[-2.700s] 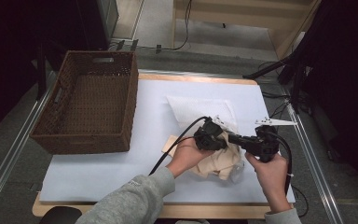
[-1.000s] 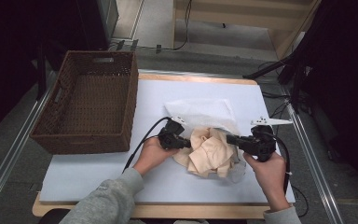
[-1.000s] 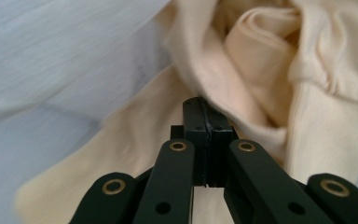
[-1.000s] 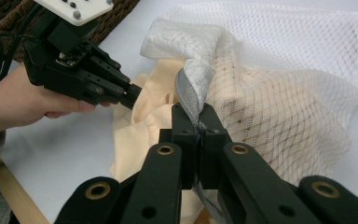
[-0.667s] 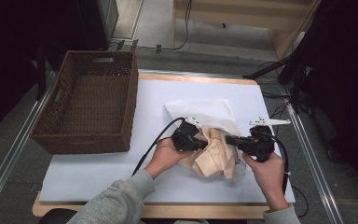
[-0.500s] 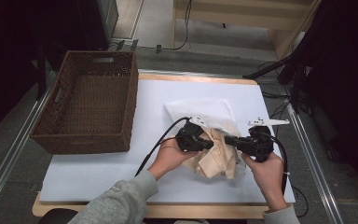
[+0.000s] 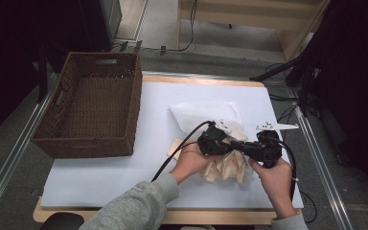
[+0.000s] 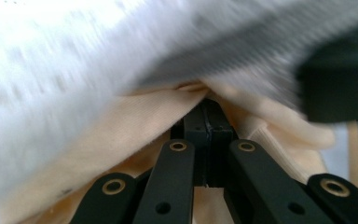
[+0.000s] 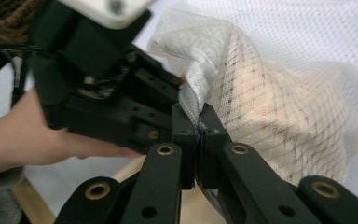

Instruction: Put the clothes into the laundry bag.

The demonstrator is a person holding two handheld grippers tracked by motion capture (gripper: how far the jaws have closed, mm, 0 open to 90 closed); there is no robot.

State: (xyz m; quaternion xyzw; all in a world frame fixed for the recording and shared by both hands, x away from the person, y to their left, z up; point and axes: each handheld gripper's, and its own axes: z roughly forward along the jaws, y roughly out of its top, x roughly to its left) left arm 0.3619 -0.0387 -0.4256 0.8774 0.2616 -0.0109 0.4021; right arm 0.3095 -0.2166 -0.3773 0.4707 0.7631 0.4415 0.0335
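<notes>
High view gives me one wicker basket [image 7: 88, 112] at the left of the white table mat [image 7: 105, 177], one white mesh bag [image 7: 203, 114] and one cream garment [image 7: 227, 167] bunched at the mat's near right, and my two grippers meeting over that bundle. My left gripper [image 7: 215, 142] sits at the garment's left side; in the left gripper view its jaws are pressed together on a fold of the cream garment [image 8: 135, 121], under the mesh. My right gripper [image 7: 249, 147] comes in from the right; in the right gripper view its jaws are clamped on the mesh bag's [image 9: 270, 93] bunched edge, with the garment showing through the netting.
</notes>
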